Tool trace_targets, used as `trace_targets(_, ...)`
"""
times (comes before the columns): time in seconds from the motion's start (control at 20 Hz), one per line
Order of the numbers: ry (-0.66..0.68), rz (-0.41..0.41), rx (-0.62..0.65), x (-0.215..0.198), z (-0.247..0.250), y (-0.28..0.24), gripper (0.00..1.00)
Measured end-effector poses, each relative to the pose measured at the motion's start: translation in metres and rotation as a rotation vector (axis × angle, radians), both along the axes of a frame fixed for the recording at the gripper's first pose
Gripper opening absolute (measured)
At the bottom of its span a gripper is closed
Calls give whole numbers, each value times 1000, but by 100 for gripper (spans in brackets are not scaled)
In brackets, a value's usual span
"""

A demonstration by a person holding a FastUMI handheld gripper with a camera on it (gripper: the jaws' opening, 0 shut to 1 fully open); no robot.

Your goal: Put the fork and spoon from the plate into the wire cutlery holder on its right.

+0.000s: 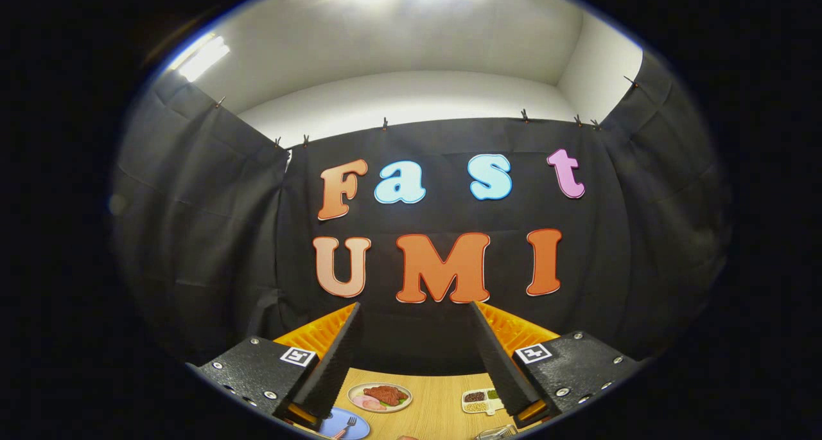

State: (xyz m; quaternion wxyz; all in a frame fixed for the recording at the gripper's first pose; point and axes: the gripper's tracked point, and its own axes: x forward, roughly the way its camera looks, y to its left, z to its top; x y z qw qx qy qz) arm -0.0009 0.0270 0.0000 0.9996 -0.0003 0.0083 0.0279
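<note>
Now | claw (pixel 414 311) open, empty | fork (pixel 347 425) on blue plate (pixel 358 428), tines away

The gripper (pixel 414 337) carries two long wedge-shaped fingers (pixel 334 363) with finely ribbed inner faces and ridged backs. Each finger sits on a dark, speckled block fastened with small silver screws. A square black-and-white marker tag (pixel 299 356) is fixed atop each block.

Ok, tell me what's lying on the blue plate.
A fork lies on the blue plate, tines toward the far side. The left finger covers part of the plate, so the spoon cannot be confirmed. The gripper hangs above the table, jaws open, holding nothing.
</note>
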Motion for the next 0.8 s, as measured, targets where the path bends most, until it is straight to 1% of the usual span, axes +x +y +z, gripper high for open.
trace_targets(0.25, 95, 62, -1, -2, -26, 39, 97)
trace_targets(0.5, 238, 129, -9, -8, -70, 85, 97)
trace_targets(0.65, 367, 133, -24, -11, -113, 103, 97)
trace_targets(0.8, 527, 137, -88, -19, -165, 115, 97)
